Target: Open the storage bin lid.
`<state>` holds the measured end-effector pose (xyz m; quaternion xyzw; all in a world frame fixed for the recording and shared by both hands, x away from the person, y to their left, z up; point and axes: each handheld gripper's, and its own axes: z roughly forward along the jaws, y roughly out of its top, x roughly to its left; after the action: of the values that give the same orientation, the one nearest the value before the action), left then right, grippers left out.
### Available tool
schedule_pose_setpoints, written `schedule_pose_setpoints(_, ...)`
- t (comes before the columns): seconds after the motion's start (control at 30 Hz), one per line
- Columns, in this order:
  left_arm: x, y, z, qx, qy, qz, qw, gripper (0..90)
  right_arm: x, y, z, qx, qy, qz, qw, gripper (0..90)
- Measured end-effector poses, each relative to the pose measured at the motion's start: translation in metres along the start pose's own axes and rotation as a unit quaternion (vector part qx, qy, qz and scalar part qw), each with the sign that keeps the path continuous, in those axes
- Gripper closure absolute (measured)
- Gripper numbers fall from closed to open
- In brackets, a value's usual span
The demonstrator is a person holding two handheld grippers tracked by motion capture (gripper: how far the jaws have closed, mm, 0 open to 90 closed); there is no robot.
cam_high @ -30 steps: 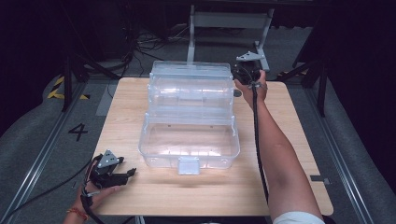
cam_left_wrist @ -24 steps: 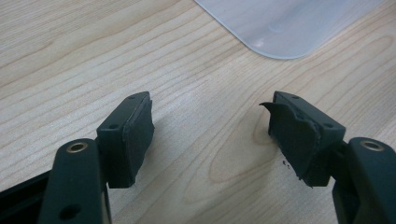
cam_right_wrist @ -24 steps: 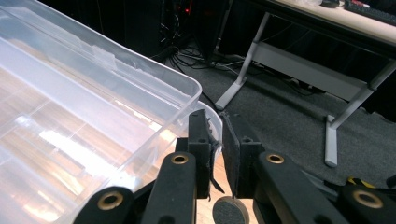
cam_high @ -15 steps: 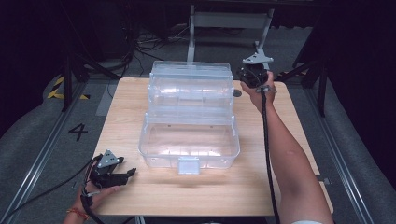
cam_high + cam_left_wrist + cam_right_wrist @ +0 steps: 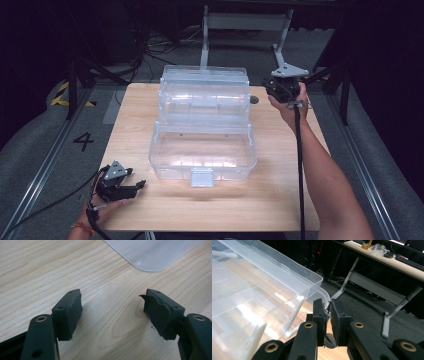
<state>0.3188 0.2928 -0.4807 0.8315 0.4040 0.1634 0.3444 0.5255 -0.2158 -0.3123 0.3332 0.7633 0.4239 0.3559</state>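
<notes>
Two grippers flank the clear tiered box standing mid-table, trays fanned open. Right gripper hangs by the box's far right corner, jaws together on nothing; left gripper rests near-left on the table, jaws apart and empty. Seems a between-steps moment; next, I'd guess, the right needs to open and catch a tray edge.

Each hand carries a black two-jaw gripper topped by a grey three-cornered plate: the left gripper and the right gripper. Brass-ringed screws sit in the jaw arms; the dark rubber pads look frayed. Black cables trail along bare forearms, and a beaded bracelet circles the left wrist.
</notes>
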Motion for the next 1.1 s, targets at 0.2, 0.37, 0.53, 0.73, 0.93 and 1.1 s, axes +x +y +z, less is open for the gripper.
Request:
schedule_pose_setpoints(0.2,0.0,0.0,0.0,0.001,0.0,-0.001,1.0,31.1,-0.001,-0.008,-0.018,-0.003,0.013,-0.004,0.9999,82.4)
schedule_pose_setpoints(0.37,0.0,0.0,0.0,0.001,0.0,-0.004,1.0,31.0,-0.001,-0.013,-0.03,-0.005,0.021,-0.006,0.9997,82.2)
schedule_pose_setpoints(0.53,0.0,0.0,0.0,0.001,0.0,-0.004,1.0,30.9,0.002,-0.02,-0.039,-0.003,0.027,-0.014,0.9995,81.8)
schedule_pose_setpoints(0.73,0.0,0.0,0.0,-0.001,-0.001,-0.005,1.0,30.9,0.01,-0.028,-0.047,0.004,0.04,-0.024,0.9989,81.5)
schedule_pose_setpoints(0.93,0.0,0.0,0.0,0.001,0.0,-0.004,1.0,30.9,0.016,-0.036,-0.054,0.01,0.044,-0.037,0.9983,80.8)
schedule_pose_setpoints(1.1,0.0,0.0,0.0,0.0,0.001,-0.003,1.0,30.9,0.02,-0.043,-0.062,0.012,0.05,-0.04,0.9979,80.1)
